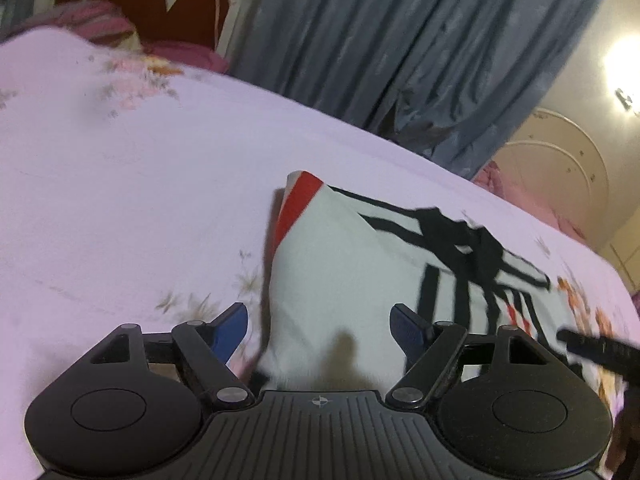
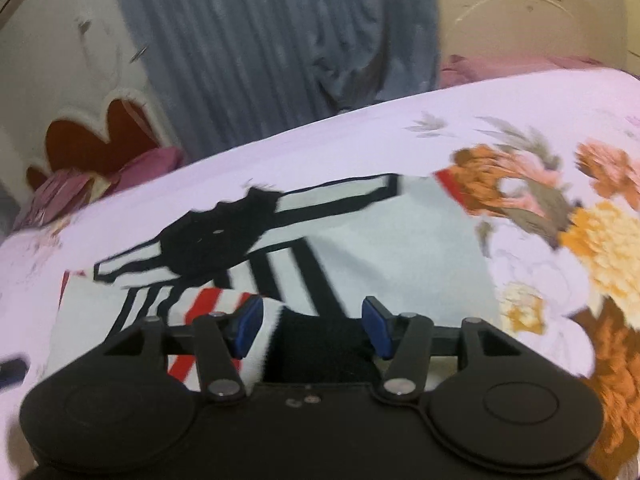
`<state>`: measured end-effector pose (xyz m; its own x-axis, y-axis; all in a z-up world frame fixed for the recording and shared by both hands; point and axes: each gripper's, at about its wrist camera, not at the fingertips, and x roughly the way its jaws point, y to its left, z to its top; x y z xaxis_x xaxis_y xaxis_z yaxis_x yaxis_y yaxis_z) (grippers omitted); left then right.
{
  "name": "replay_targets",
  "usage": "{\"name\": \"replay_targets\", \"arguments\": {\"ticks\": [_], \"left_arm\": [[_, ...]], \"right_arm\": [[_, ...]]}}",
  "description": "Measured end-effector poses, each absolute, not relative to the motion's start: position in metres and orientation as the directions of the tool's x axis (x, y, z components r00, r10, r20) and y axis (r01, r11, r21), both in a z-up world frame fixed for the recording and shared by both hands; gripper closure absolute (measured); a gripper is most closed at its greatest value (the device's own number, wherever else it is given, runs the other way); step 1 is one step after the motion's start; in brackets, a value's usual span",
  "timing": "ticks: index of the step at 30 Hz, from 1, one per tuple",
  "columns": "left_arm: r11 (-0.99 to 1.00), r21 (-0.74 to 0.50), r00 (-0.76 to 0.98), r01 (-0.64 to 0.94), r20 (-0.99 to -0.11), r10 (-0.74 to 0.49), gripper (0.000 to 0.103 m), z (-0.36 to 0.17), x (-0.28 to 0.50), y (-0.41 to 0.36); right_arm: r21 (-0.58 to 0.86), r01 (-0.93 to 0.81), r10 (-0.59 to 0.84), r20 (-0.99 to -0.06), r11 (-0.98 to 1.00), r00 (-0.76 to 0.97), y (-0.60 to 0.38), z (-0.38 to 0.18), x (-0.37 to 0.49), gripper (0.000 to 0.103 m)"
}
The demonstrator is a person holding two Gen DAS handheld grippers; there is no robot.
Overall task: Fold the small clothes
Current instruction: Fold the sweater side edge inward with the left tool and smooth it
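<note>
1. On the flowered bed sheet [image 1: 120,200] lies the white shirt [image 1: 344,280], at 12 o'clock from the left gripper [image 1: 320,326], whose jaws stand apart, gripping nothing.
2. Blur hides the shirt's black print.
3. Right gripper [image 2: 312,328] is spread apart too; the gripper body cuts off the shirt's near edge.

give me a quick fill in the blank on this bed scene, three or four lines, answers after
1. The white garment with black stripes and red trim lies on a pale lilac ____ bedsheet.
2. Behind the bed hangs a grey-blue ____.
3. The left gripper has its jaws ____, nothing clamped.
4. The pads on the right gripper are ____ in colour.

Missing words: floral; curtain; open; blue
</note>
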<state>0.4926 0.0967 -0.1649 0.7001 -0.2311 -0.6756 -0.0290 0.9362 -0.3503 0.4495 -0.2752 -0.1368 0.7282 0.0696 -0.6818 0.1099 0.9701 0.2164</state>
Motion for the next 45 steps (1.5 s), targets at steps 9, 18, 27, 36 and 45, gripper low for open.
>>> {"name": "replay_targets", "arguments": {"ticks": [9,18,27,36,45], "left_arm": [[0.910,-0.409,0.683,-0.072,-0.685,-0.254,0.027,-0.193,0.549,0.095],[0.898,-0.430,0.725,-0.092,-0.648,-0.236,0.081,-0.203,0.561,0.109],[0.885,-0.441,0.756,-0.150,-0.628,-0.185,0.083,-0.198,0.566,0.115],[0.916,-0.394,0.737,-0.073,-0.640,-0.216,0.083,-0.190,0.582,0.087],[0.906,-0.410,0.737,-0.107,-0.645,-0.205,0.083,-0.190,0.577,0.083]], "right_arm": [[0.178,0.022,0.112,-0.702,0.984,0.703,-0.241,-0.147,0.481,0.048],[0.126,-0.042,0.120,-0.716,0.991,0.688,-0.222,-0.160,0.492,0.102],[0.125,-0.007,0.092,-0.687,0.992,0.721,-0.223,-0.155,0.497,0.084],[0.163,-0.084,0.173,-0.674,0.983,0.719,-0.209,-0.145,0.491,0.077],[0.135,-0.038,0.122,-0.696,0.990,0.707,-0.222,-0.149,0.486,0.079]]}}
